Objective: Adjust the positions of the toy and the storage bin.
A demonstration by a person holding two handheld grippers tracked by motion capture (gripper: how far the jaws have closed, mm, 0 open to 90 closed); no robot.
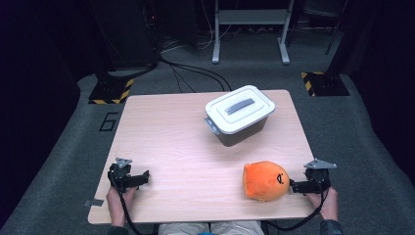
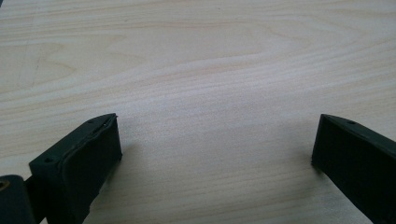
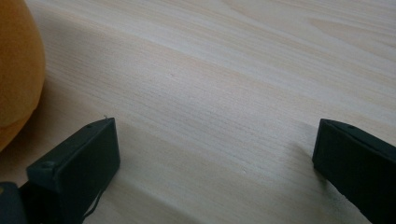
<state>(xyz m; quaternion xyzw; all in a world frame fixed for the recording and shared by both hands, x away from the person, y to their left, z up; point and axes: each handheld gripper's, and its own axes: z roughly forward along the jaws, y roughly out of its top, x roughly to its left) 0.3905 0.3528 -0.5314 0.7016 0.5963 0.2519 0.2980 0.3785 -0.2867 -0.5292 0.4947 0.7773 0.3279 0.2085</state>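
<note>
- Orange and round, the plush toy (image 1: 265,180) lies on the near right part of the wooden table (image 1: 181,147), its dark stitched face turned toward the right gripper (image 1: 295,186); in the right gripper view a curved slice of it (image 3: 16,65) is cut off by the left edge.
- The right gripper sits at the table's right edge just beside the toy, jaws wide apart, bare wood between them; whether a jaw tip touches the plush is hard to tell from above.
- The left gripper (image 1: 145,177) rests at the near left, well apart from the toy, jaws spread with nothing between them.
- A grey bin with a white lid (image 1: 240,114) stands farther back; its contents are hidden.
- The person's hands are partly cut off by the bottom edge.
</note>
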